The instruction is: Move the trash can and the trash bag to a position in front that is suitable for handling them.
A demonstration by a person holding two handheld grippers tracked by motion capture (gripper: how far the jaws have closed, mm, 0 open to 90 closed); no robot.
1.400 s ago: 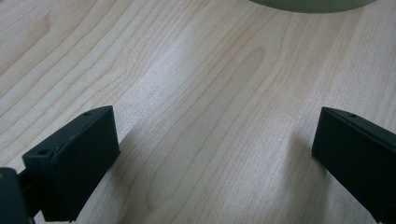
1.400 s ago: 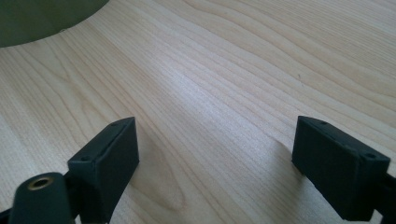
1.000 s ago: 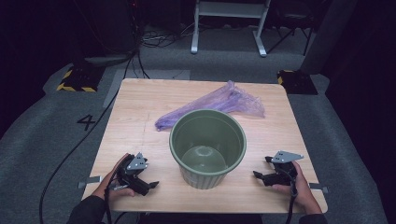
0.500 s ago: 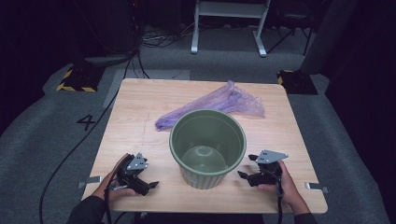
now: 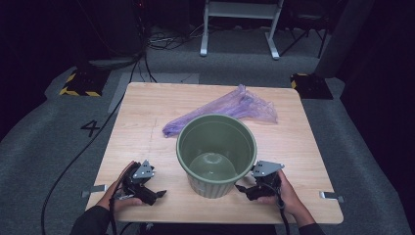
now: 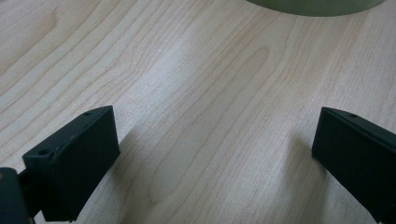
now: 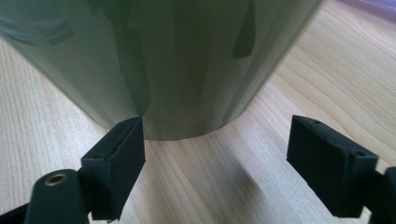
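High view: green ribbed bin (image 5: 216,152) stood near front edge of table (image 5: 147,112), purple plastic bag (image 5: 230,107) lay just behind it toward back edge. Right gripper (image 5: 243,189) had slid in from front right corner over the last second, now just beside bin base. Left gripper (image 5: 157,194) unchanged near front left corner.

Left gripper view: jaws spread wide over bare wood, bin edge at top (image 6: 317,5).

Right gripper view: jaws spread, bin wall (image 7: 177,60) close ahead, left jaw about touching. Likely bracing bin before bagging.
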